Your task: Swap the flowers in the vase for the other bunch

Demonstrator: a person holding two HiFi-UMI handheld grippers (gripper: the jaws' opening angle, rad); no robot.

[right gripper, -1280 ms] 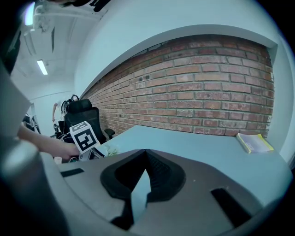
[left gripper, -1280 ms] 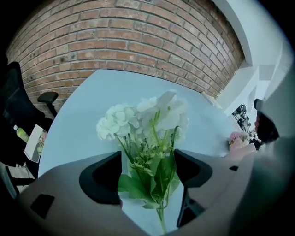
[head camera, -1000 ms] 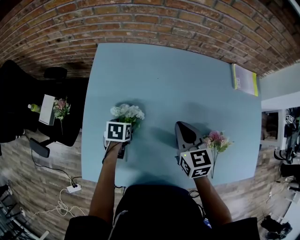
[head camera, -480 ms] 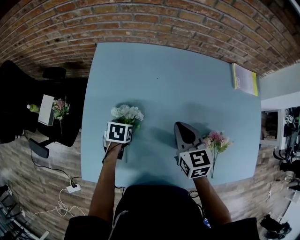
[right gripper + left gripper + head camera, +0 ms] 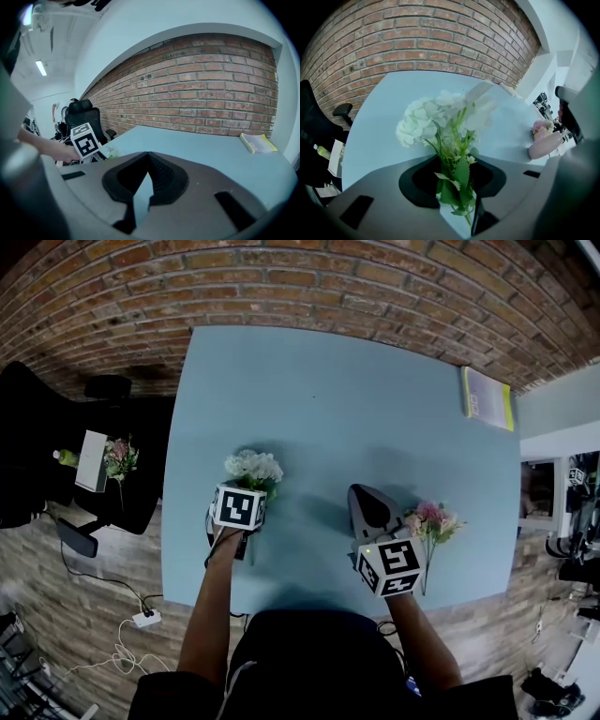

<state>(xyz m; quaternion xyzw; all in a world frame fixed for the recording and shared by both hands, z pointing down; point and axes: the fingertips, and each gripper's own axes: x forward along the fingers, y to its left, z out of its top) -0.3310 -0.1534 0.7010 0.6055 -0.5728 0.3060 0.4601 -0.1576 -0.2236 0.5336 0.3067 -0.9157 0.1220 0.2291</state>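
Note:
The white flower bunch point(image 5: 253, 467) lies on the blue table point(image 5: 356, 399), left of centre. My left gripper point(image 5: 246, 487) is at its stem end. In the left gripper view the green stems and leaves fill the narrow gap of my left gripper point(image 5: 453, 164), whose jaws have just been closing and now pinch them, with the white flower bunch point(image 5: 426, 122) ahead. The pink flower bunch point(image 5: 431, 519) lies by the near right edge, its stem pointing toward me. My right gripper point(image 5: 358, 491) rests just left of it, shut and empty. I cannot make out the vase for certain.
A yellow-green book point(image 5: 487, 397) lies at the table's far right edge. A brick wall runs behind the table. A black chair point(image 5: 56, 465) on the left carries a box and a small flower bunch point(image 5: 120, 457). Cables and a power strip point(image 5: 145, 618) lie on the wooden floor.
The left gripper's marker cube has rolled slightly. The white bunch's head has drawn together and looks narrower. The right gripper and pink bunch have not moved.

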